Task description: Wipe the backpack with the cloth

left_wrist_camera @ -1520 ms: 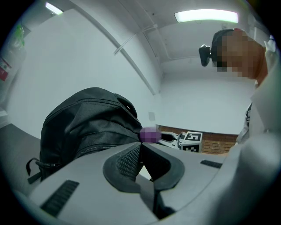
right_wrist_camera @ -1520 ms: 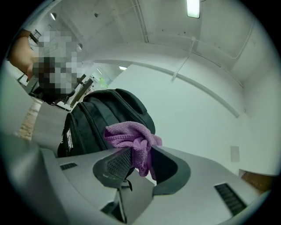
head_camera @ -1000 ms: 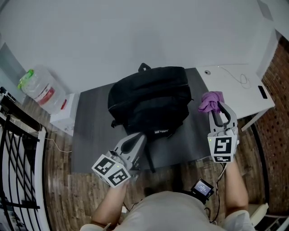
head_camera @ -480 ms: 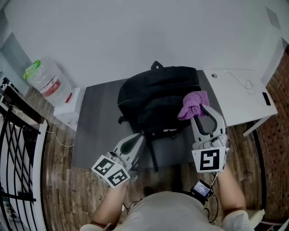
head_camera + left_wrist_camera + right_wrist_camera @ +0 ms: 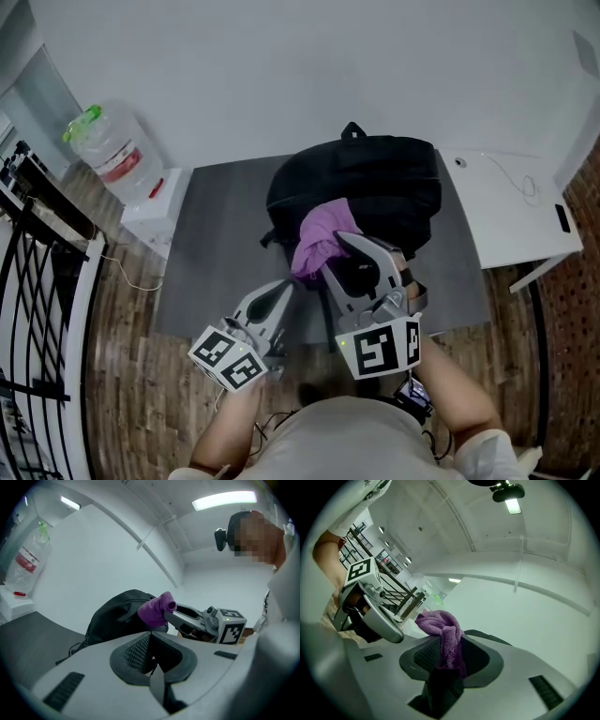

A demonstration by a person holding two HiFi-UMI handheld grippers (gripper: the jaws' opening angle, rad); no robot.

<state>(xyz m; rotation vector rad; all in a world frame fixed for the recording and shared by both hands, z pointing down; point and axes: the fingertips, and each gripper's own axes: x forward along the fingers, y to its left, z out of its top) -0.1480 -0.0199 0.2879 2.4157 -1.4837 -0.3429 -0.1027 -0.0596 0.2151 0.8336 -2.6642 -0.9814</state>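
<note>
Head view puts the backpack point(image 5: 375, 187) upright at upper centre on a grey mat point(image 5: 216, 244), its handle toward the wall. The cloth point(image 5: 317, 246), purple and bunched, sits at the pack's lower left side; whether it touches the fabric can't be told from here. The right gripper point(image 5: 345, 246) reaches in from lower centre with the cloth at its tips. The left gripper point(image 5: 284, 289) lies lower left of it, tips just short of the pack's bottom edge.

Right gripper view shows the claw clamped on the cloth, a fold pinched between the pads and the rest bulging out above them. Left gripper view shows that claw closed with nothing in it, the pads meeting in a narrow seam. Beyond it the cloth hangs in front of the pack.

A white desk point(image 5: 511, 220) stands at the right. A water bottle point(image 5: 112, 150) is at upper left, beside a white box point(image 5: 155, 202). A black railing point(image 5: 37, 309) runs down the left edge.
</note>
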